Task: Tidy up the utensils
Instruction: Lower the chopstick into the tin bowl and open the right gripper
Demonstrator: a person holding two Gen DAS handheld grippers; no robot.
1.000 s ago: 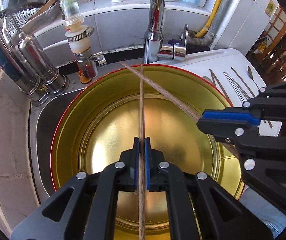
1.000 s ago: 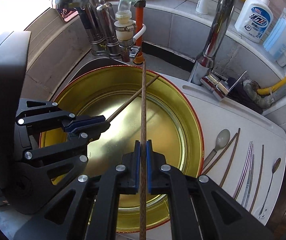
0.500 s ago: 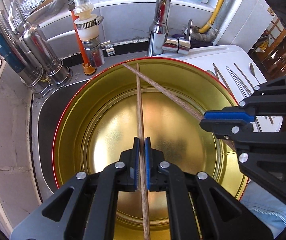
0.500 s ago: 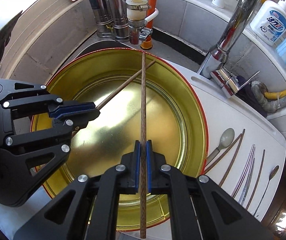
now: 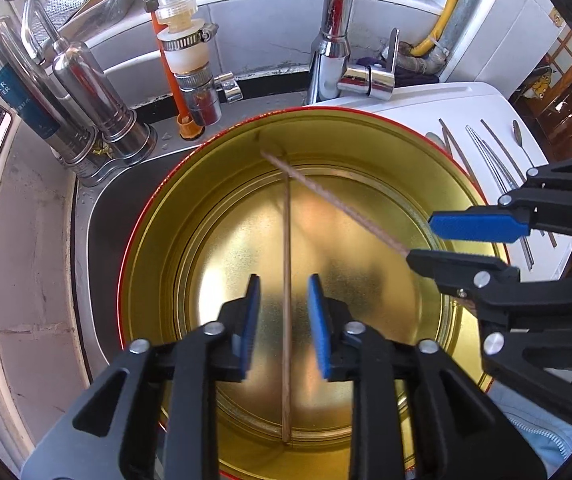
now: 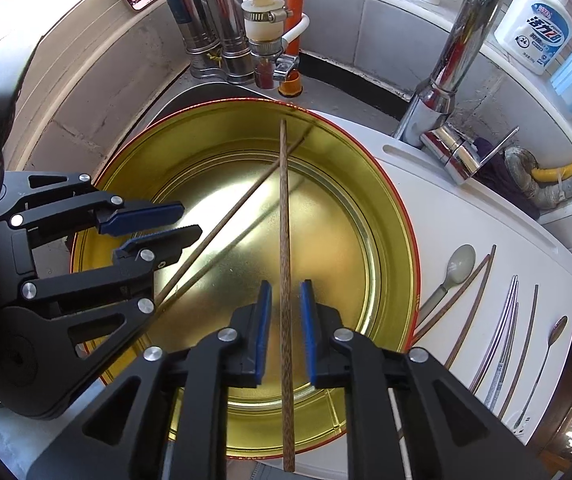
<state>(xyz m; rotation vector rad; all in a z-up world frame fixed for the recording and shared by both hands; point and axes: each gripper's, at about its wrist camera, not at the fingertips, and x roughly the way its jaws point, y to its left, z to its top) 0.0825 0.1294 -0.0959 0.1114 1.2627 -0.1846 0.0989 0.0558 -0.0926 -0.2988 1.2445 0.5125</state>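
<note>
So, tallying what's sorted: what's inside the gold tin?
Two brown chopsticks cross inside the gold tin. The left gripper hides part of its floor.

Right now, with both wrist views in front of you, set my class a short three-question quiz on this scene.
1. True or false: the left gripper and the right gripper both stand open.
2. The plain chopstick and the patterned chopstick are: A) side by side on the white board; B) crossing over the gold tin; C) each clamped between fingers.
3. What colour are the finger pads?

Key: 1 true; 2 B; 3 blue.
</note>
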